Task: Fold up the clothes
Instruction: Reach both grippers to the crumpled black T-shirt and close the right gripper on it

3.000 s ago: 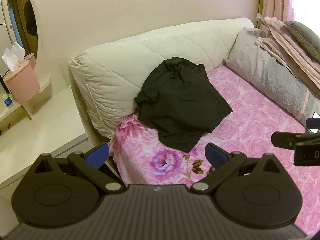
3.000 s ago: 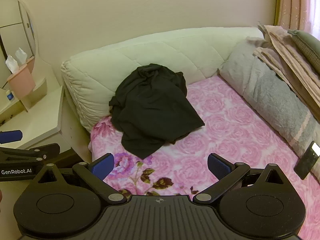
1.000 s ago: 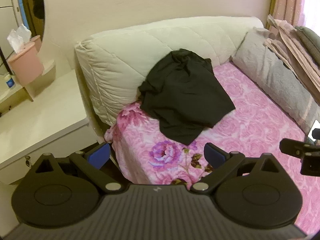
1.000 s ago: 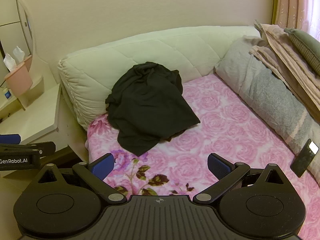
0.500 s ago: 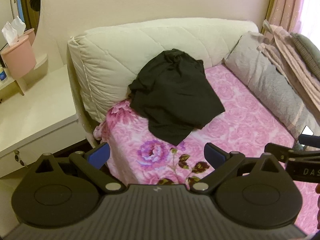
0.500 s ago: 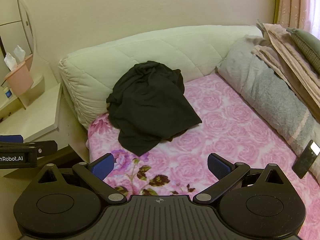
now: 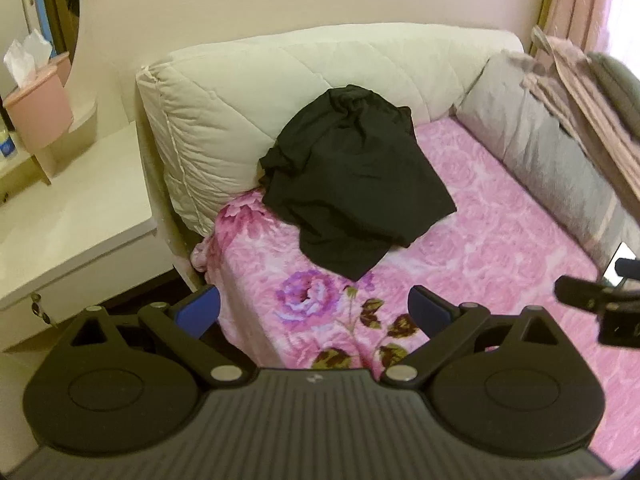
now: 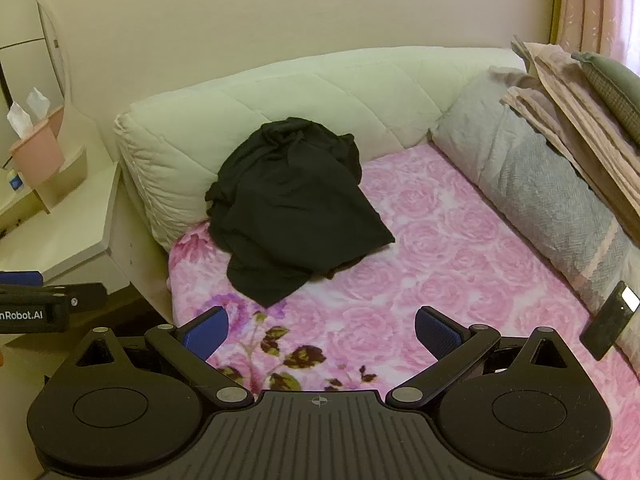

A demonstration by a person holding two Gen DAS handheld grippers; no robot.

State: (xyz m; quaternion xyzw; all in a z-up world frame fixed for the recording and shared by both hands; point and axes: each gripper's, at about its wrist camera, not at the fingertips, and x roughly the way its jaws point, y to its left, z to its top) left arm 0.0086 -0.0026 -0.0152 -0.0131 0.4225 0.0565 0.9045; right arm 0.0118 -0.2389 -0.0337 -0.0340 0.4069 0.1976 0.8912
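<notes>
A crumpled black garment lies heaped on the pink floral bed, its top leaning against the cream quilted headboard cushion. My left gripper hovers open over the bed's near corner, well short of the garment, with nothing between its blue pads. My right gripper is open too and empty, above the floral print in front of the garment. Each gripper's tip shows at the edge of the other's view.
A white bedside table with a pink tissue box stands left of the bed. A grey bolster with folded blankets lines the right side. A phone leans there.
Both views have shifted slightly as the grippers drift near the bed's corner. The garment has not moved, and both grippers stay open.
</notes>
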